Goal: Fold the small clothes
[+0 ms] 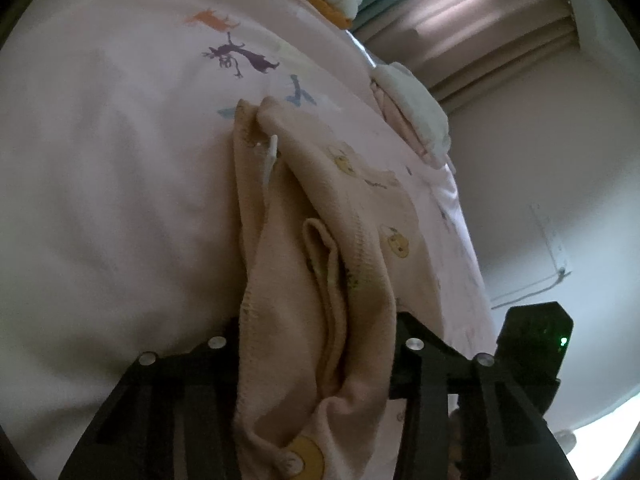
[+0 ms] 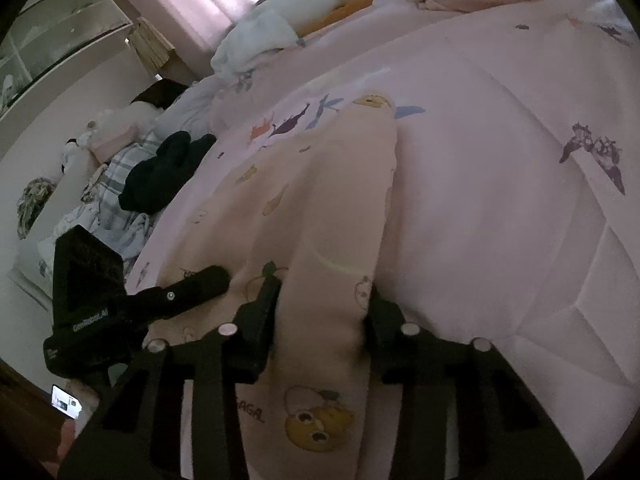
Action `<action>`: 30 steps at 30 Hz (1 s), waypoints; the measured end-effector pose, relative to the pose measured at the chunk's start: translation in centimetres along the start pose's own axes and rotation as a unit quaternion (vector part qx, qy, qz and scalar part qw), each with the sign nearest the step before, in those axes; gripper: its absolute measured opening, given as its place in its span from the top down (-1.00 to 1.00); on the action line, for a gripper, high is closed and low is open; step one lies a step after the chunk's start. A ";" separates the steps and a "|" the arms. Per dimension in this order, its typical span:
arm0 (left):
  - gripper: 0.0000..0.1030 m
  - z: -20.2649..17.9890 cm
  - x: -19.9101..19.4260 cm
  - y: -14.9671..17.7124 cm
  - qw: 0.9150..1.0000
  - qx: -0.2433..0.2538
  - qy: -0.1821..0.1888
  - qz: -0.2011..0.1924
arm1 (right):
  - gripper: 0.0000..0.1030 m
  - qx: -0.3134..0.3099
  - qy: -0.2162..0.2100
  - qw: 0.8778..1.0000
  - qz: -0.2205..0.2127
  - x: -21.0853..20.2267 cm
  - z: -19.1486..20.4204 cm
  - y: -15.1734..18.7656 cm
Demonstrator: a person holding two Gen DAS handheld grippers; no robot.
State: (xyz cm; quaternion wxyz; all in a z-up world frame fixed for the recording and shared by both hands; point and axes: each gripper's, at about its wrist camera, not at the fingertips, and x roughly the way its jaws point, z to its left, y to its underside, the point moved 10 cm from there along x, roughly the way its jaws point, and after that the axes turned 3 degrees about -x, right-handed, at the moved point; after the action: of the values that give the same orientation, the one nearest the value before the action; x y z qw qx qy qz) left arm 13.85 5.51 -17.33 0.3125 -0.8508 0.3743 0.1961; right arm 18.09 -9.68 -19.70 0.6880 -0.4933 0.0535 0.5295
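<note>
A small beige garment with yellow bear prints point(image 1: 340, 216) lies on a pink bedspread point(image 1: 120, 160). My left gripper point(image 1: 316, 344) is shut on a bunched end of it, and the cloth runs away from the fingers across the bed. In the right wrist view the same garment point(image 2: 316, 200) spreads over the bedspread point(image 2: 500, 200). My right gripper point(image 2: 324, 312) is shut on a raised fold of it. The other gripper's black body point(image 2: 120, 292) rests on the garment at the left.
White folded bedding and pillows point(image 2: 280, 12) lie at the head of the bed. A black garment point(image 2: 168, 168) and plaid cloth point(image 2: 112, 184) lie on the left side. Curtains point(image 1: 500, 20) and a wall stand beyond the bed edge point(image 1: 468, 240).
</note>
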 end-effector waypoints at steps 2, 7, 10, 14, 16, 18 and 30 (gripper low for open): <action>0.20 -0.1 0.0 0.1 1.000 0.011 -0.013 -0.004 | 0.27 -0.006 0.005 1.000 0.000 -0.1 0.0 0.2; 0.22 -0.1 0.0 0.1 0.999 0.018 -0.027 -0.012 | 0.35 -0.011 0.012 1.000 -0.001 -0.1 0.0 0.1; 0.23 -0.3 0.0 0.2 0.999 0.027 -0.034 -0.015 | 0.39 -0.017 0.015 1.000 -0.002 -0.1 0.0 0.1; 0.27 -0.4 -0.1 0.2 0.998 0.031 -0.044 -0.020 | 0.45 -0.026 0.021 0.999 -0.006 -0.3 0.1 -0.1; 0.36 -1.1 -0.5 0.3 0.996 0.049 -0.068 -0.034 | 0.52 -0.040 0.027 0.999 -0.019 -0.8 0.6 -0.4; 0.44 -2.7 -1.1 0.6 0.991 0.086 -0.094 -0.050 | 0.57 -0.060 0.033 0.997 -0.040 -1.9 1.5 -1.2; 0.47 -15.1 -5.7 2.1 0.980 0.174 -0.017 -0.095 | 0.57 -0.073 -0.032 0.987 -0.138 -14.2 2.5 -6.2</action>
State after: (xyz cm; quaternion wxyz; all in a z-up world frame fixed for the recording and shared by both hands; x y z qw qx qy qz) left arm 10.11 -2.92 -3.93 0.4792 -0.8117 0.3148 0.1115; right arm 15.65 -17.12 -6.06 0.7179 -0.5281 -0.0759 0.4471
